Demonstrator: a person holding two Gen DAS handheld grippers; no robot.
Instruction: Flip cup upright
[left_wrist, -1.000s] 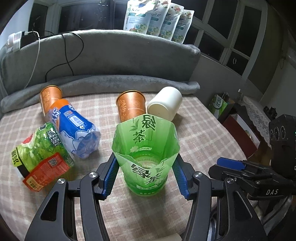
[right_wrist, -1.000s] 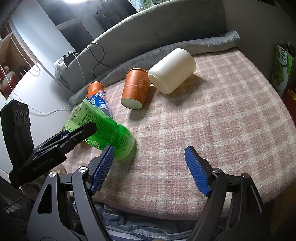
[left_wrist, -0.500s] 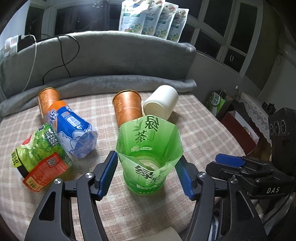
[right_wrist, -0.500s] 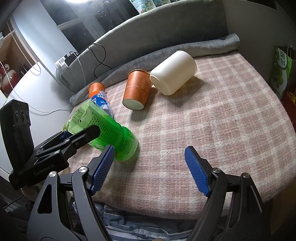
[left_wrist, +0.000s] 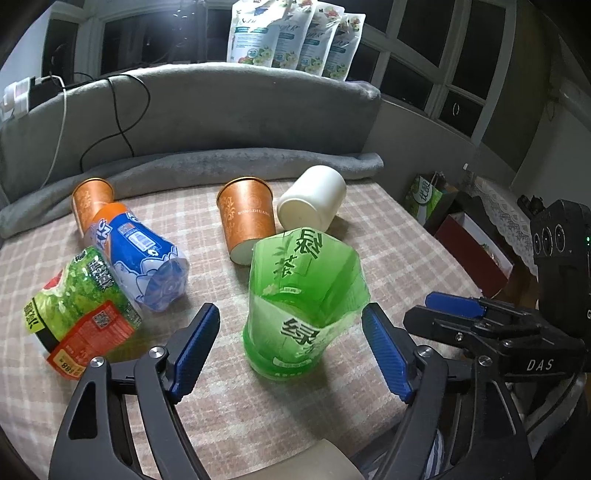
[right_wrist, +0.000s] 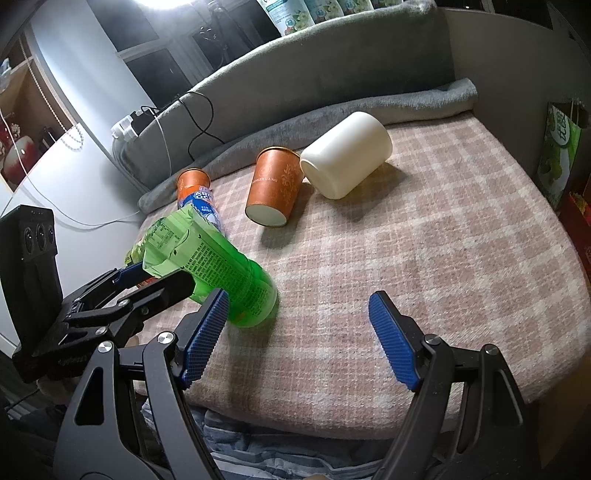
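Note:
A green cup cut from a tea bottle (left_wrist: 303, 306) stands upright on the plaid cloth (left_wrist: 388, 236), open end up. My left gripper (left_wrist: 291, 312) is open, with its blue pads (left_wrist: 194, 347) on either side of the cup and a clear gap on both sides. The right wrist view shows the same green cup (right_wrist: 225, 273) beside the left gripper (right_wrist: 147, 280). My right gripper (right_wrist: 299, 299) is open over bare cloth, to the right of the cup, holding nothing. Its fingers (left_wrist: 454, 306) also show at the right of the left wrist view.
An orange paper cup (left_wrist: 247, 218) and a white cup (left_wrist: 314, 206) lie on their sides behind the green one. At the left lie another orange cup (left_wrist: 90, 203), a blue bottle cup (left_wrist: 144, 254) and a green-and-red one (left_wrist: 77, 314). A grey padded back (left_wrist: 221, 110) borders the far side.
My left gripper's fingers have spread away from the green cup and drawn back slightly. The cup stays standing upright. The right gripper has hardly moved.

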